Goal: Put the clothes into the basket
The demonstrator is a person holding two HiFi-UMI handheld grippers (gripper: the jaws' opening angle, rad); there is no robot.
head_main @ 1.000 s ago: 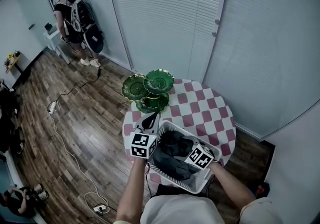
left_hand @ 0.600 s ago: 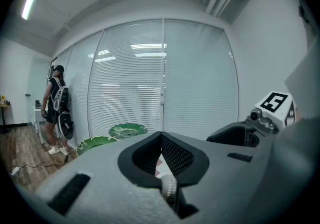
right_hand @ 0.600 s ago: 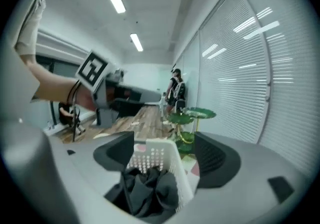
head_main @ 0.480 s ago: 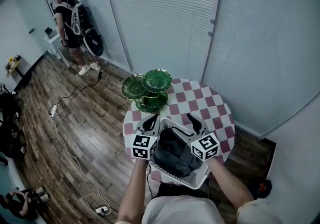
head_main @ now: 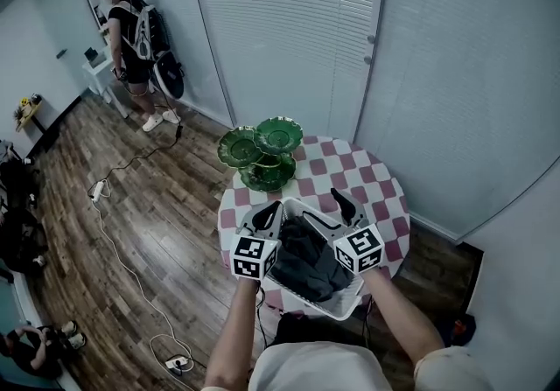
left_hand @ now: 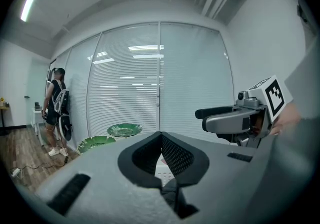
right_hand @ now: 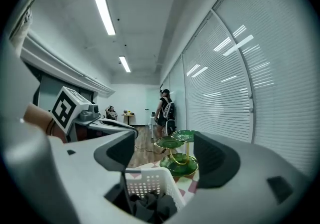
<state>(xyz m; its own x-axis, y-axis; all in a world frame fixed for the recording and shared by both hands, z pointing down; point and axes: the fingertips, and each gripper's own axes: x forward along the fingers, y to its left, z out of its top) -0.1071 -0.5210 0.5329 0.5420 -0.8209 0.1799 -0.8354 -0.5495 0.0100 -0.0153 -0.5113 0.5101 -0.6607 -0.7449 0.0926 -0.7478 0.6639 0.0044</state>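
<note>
Dark clothes (head_main: 311, 260) lie heaped inside the white basket (head_main: 348, 305). The basket sits at the near edge, 6 o'clock, of a round table (head_main: 372, 188) covered in pink-and-white checks. In the head view the left gripper (head_main: 263, 218) points away from the person at the basket's 10 o'clock, just beside the rim. The right gripper (head_main: 332, 212) is at about 1 o'clock, over the far rim. The heap lies between the two, and this view shows no jaw touching the cloth.

In the left gripper view the left gripper (left_hand: 160, 134) has its jaws brought together, the black pads meeting at the tip. Behind the tip is a small hollow, through which a patch of white basket mesh shows. The right gripper (left_hand: 235, 118) appears at its 3 o'clock.

In the right gripper view the right gripper (right_hand: 162, 143) has its jaws spread wide with nothing gripped. The basket (right_hand: 150, 182) and the clothes (right_hand: 150, 206) sit low between them at 6 o'clock, beneath the tips and apart from both pads. The left gripper (right_hand: 102, 125) shows at 9 o'clock.

A green tiered dish stand (head_main: 267, 153) stands on the table at the basket's 12 o'clock, near it but apart. A person with a backpack (head_main: 131, 35) stands well away at 10 o'clock on the wooden floor (head_main: 131, 205)
</note>
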